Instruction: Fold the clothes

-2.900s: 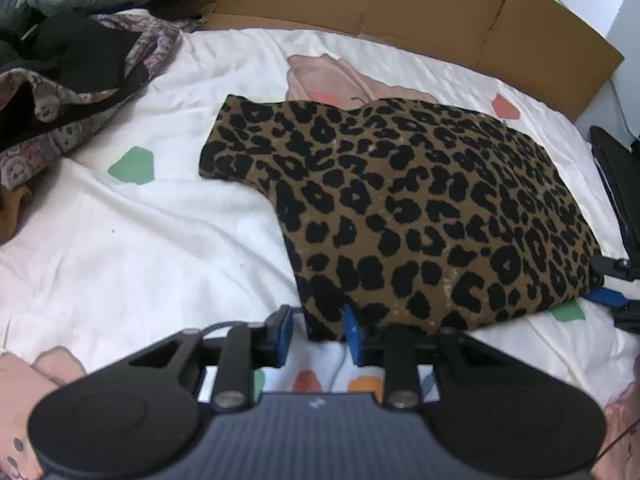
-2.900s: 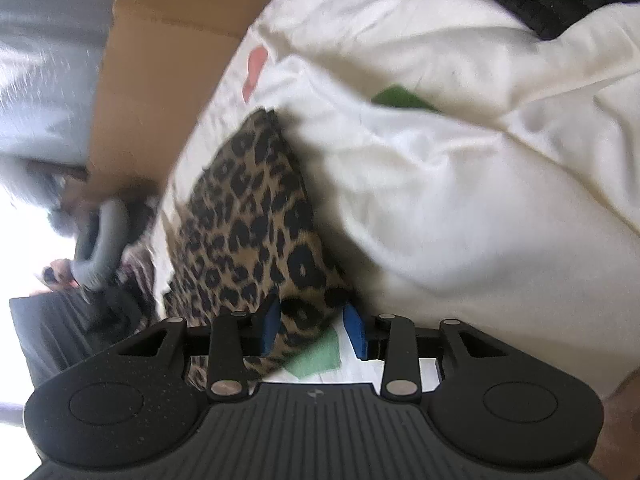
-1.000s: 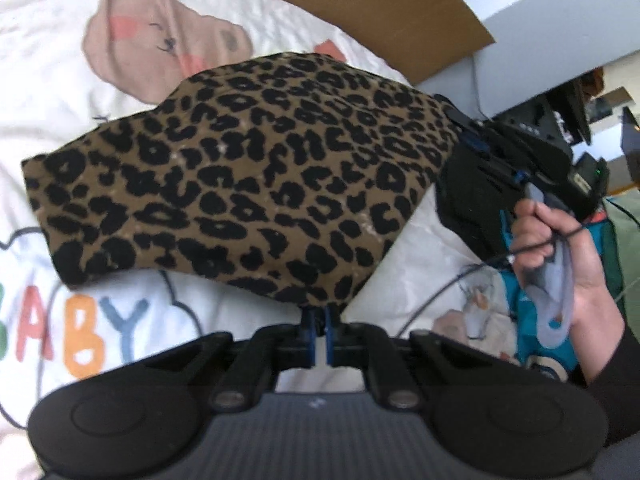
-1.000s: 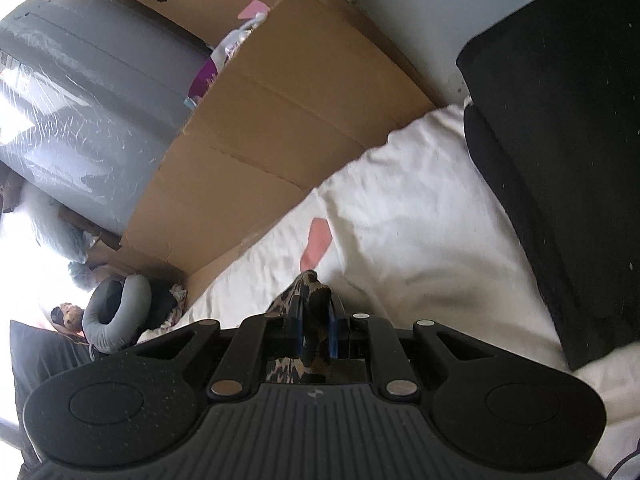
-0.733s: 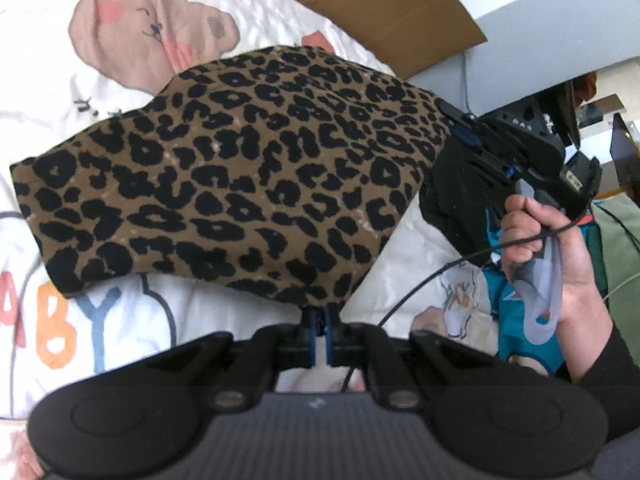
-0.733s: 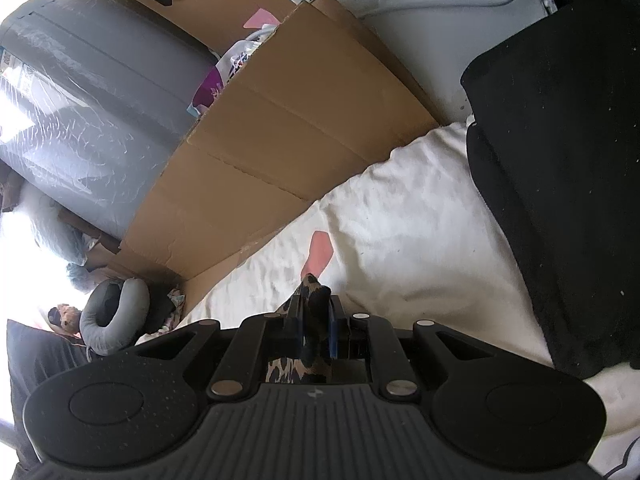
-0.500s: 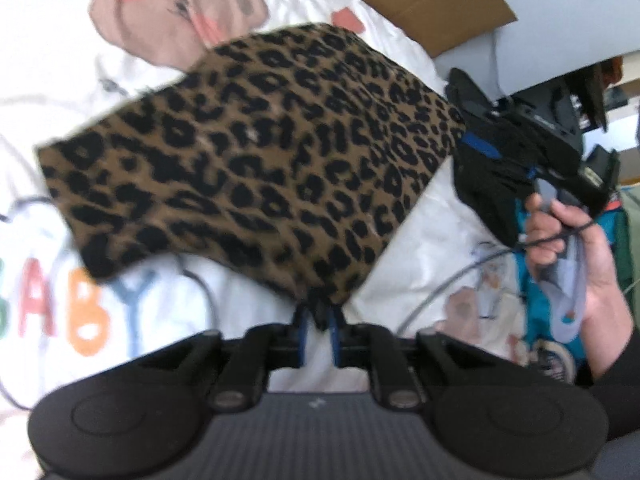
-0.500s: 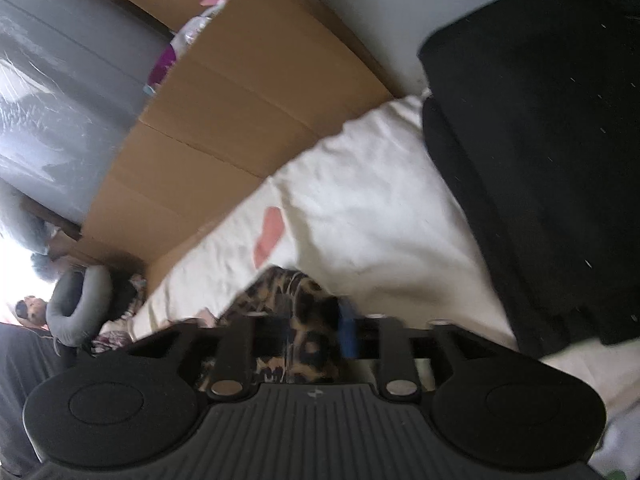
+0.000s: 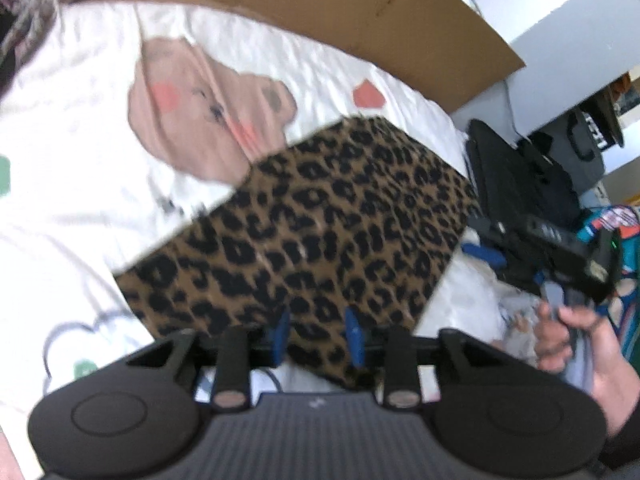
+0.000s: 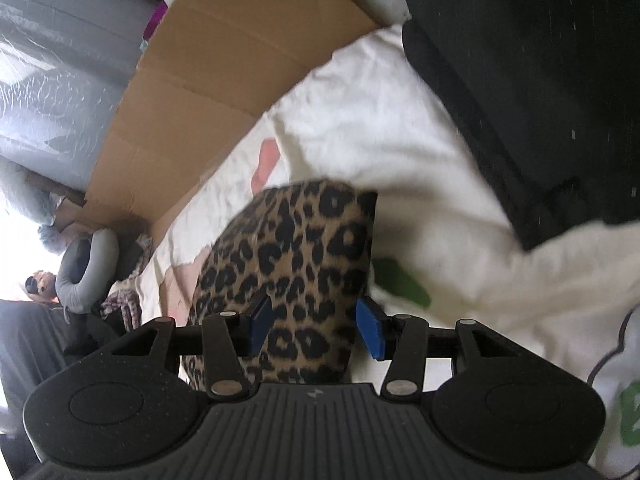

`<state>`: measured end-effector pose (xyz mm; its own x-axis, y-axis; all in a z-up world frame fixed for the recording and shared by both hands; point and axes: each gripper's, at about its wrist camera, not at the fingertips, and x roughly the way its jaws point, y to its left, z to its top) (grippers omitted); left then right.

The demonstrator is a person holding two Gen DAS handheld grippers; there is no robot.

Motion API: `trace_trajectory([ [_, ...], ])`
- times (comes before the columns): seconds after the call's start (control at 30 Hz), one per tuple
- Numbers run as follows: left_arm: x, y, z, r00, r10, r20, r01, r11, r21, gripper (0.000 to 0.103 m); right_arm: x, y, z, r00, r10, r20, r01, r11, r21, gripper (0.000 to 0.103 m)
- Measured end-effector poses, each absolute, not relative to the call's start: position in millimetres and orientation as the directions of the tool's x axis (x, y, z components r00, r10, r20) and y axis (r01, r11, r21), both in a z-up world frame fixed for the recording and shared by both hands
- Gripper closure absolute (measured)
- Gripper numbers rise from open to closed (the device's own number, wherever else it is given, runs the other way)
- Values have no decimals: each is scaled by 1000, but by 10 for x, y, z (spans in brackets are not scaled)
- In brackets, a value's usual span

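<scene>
A leopard-print garment (image 9: 320, 224) lies folded into a rough rectangle on the white printed bedsheet (image 9: 80, 200). My left gripper (image 9: 316, 340) sits at its near edge, jaws opening, blue pads apart with the cloth's edge lying loose between them. In the right wrist view the same garment (image 10: 296, 256) fills the centre. My right gripper (image 10: 316, 328) is over its corner, jaws opening too, pads clear of the fabric. The right gripper and the hand (image 9: 576, 344) holding it also show at the right of the left wrist view.
Flattened cardboard (image 9: 320, 12) stands along the far side of the bed. A black bag (image 10: 540, 80) lies on the sheet just right of the garment. A grey neck pillow (image 10: 88, 268) and other clothes sit at the far end.
Both grippers were shut on the garment's edge a second ago and have let it go. The garment now lies folded smaller, and both hands have drawn back a little.
</scene>
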<state>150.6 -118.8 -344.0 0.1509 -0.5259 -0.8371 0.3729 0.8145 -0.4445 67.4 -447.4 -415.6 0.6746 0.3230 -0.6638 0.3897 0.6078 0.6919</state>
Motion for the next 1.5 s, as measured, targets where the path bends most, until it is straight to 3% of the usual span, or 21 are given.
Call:
trace_trajectory([
  [0.03,1550,-1204,-3437,168,-519,-838,380,818,-431,52,661,-4450,-4177,670,332,-664,390,604,695,53],
  [0.1,1637,-1238,-3434,201,-507,-838,392,826,-405,46,638,-4398,-4214,658,347,-669,389,604,696,53],
  [0.53,2049,-1516,-3622,269,-458,-847,462,833,-303,34,578,-4193,-4476,612,408,-678,417,561,715,53],
  [0.87,2338,-1811,-3762,259,-472,-843,540,794,-279,33,608,-4076,-4670,621,470,-627,414,483,772,52],
  [1.17,2580,-1839,-3980,192,-552,-811,468,778,-419,28,650,-4049,-4802,674,474,-566,417,387,822,54],
  [1.5,2611,-1832,-4040,186,-583,-791,465,761,-452,35,717,-4007,-4848,703,491,-515,393,335,856,59],
])
